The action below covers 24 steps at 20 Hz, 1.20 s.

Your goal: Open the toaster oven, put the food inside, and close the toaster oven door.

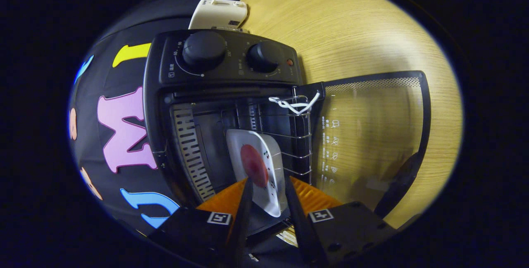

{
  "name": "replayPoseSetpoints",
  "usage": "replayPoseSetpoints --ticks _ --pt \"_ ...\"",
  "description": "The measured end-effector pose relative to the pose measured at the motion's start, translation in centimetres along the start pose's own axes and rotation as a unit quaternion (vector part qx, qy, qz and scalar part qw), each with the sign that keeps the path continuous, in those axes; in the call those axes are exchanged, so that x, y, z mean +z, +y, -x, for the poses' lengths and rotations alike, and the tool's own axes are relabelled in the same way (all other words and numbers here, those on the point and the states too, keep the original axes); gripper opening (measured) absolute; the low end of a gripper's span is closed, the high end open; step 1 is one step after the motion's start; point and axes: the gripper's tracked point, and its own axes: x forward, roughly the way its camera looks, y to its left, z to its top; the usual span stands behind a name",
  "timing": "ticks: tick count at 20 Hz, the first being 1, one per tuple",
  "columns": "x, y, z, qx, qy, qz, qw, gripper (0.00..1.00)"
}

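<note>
Claw [268, 191] pinching near rim of white plate [258, 169], both fingers on it. Plate with red food [253, 164] sits partway inside open toaster oven [223, 107], over wire rack [297, 136]. Looks like glazed ceramic: stiff, slick, chippable, so you keep grip on rim. Glass door [372, 136] swung open.

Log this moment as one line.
stage: inserting food | gripper: shut on plate | toaster oven door: open | plate: at oven mouth

Cream plastic device [219, 13] behind oven, resting on light wood-grain tabletop [351, 28].
</note>
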Motion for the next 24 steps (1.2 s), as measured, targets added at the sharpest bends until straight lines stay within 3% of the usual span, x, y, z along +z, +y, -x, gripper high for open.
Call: replayPoseSetpoints --ticks 1,2,4,9,13,17,20,22,24 --pt "-0.4 0.0 0.5 0.000 0.006 0.000 1.000 0.65" --pt "-0.6 0.3 0.8 0.002 0.012 0.002 1.000 0.69" --pt "-0.9 -0.7 1.5 -0.018 0.021 0.023 0.999 0.94" --pt "-2.7 -1.4 4.2 -0.027 0.065 0.083 0.994 0.98" --pt "-4.6 -2.6 7.4 -0.039 0.124 0.184 0.974 0.98" --pt "-5.0 -5.2 10.7 -0.046 0.162 0.300 0.939 0.98" --pt "-3.6 -9.0 12.2 -0.078 0.158 0.393 0.903 0.98" --pt "-2.1 -11.3 12.6 -0.095 0.148 0.471 0.865 0.98" --pt "-0.8 -13.0 12.5 -0.103 0.135 0.568 0.805 0.99"
